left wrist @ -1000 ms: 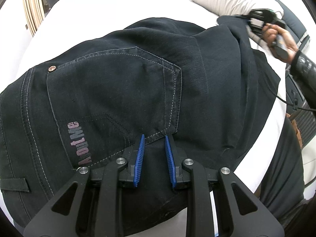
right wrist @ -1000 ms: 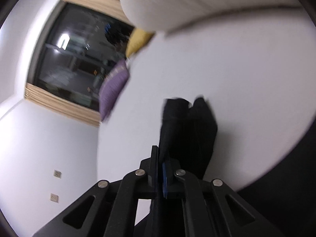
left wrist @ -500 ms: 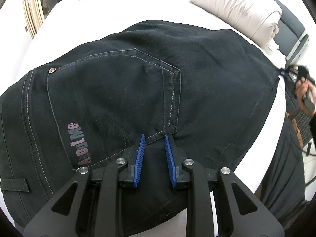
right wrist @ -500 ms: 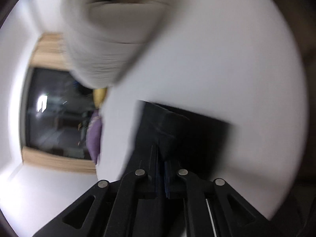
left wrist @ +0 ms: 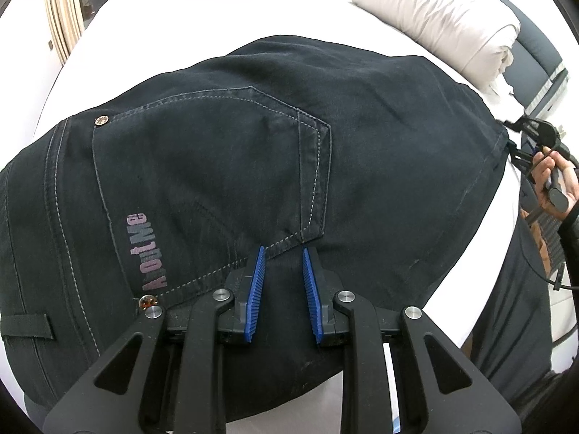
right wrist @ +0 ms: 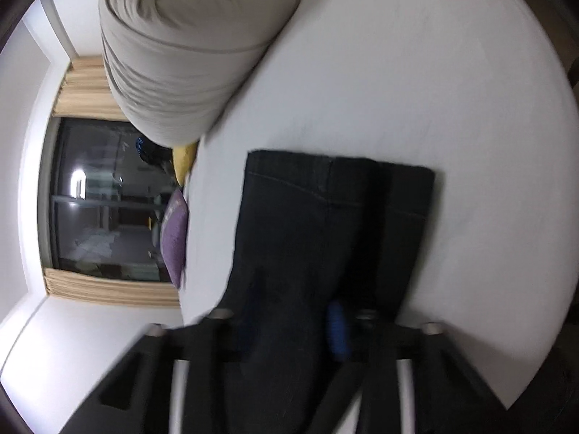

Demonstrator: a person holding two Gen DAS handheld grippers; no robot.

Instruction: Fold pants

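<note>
The left gripper (left wrist: 282, 253) rests with jaws parted on the pants (left wrist: 224, 166), likely pinning them flat. The right gripper (right wrist: 289, 329), blurred, looks parted over the hem.

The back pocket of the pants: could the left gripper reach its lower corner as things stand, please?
Probably yes. The left gripper hovers with jaws open right at the back pocket corner on the pants, and nothing lies between them.
</note>
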